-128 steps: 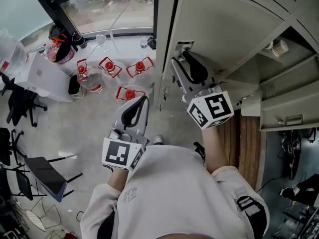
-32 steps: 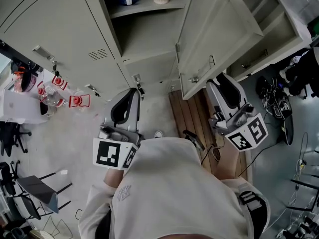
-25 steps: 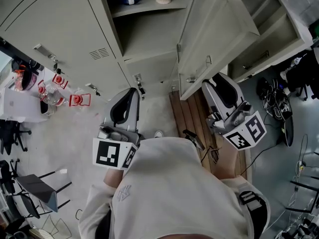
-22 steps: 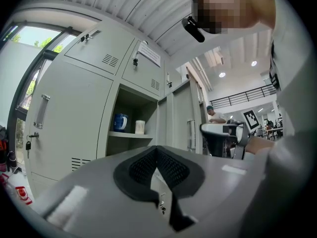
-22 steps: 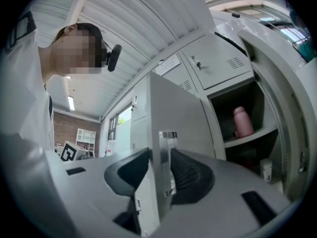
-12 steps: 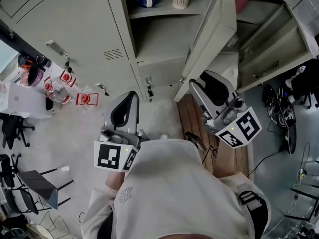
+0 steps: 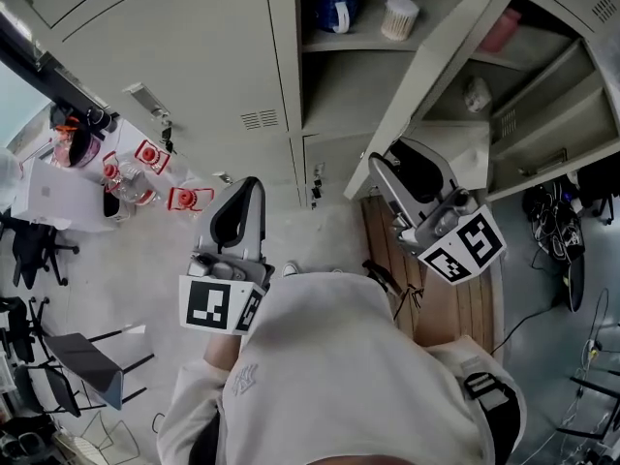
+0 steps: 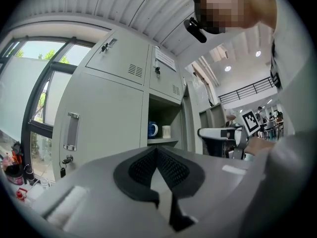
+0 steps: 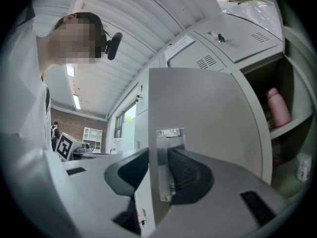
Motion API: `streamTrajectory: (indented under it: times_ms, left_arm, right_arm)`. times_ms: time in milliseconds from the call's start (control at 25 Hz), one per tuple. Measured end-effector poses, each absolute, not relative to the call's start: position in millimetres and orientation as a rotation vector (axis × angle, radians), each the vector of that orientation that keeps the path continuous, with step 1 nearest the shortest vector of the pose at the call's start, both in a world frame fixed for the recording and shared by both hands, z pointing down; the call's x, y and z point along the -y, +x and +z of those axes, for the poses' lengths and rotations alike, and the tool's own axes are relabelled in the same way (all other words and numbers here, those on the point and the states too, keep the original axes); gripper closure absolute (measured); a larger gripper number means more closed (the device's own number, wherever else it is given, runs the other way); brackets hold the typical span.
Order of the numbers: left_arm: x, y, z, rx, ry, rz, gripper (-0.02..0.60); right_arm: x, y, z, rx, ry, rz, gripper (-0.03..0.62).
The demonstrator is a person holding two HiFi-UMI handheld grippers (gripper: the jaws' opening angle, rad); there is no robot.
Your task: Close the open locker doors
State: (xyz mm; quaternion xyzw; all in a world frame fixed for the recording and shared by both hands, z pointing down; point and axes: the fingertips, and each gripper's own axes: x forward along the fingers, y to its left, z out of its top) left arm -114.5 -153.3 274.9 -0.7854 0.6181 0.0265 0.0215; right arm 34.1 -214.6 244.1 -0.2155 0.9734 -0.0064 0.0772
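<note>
Here the right gripper [image 9: 158,175] has its jaws wide apart, clamped over the free edge of the open door [image 9: 213,113], a flat panel of grey painted metal. The ribbed black pad [image 9: 190,175] lies against a shiny latch plate [image 9: 165,157]. The left gripper [image 8: 157,168] has its jaws together, empty, near the closed lockers.

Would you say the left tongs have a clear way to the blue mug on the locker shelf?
Probably yes: the left tongs point at the open compartment, the door is swung aside in the right tongs, and nothing stands before the blue mug.
</note>
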Motion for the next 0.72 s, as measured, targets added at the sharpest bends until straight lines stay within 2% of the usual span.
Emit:
streamTrajectory:
  times_ms: [720]
  left_arm:
    - [169,-163,282,-1.933,-2.449,0.091,0.574]
  right_arm:
    - [262,-29,245,-2.922,-0.665,0.029,0.482]
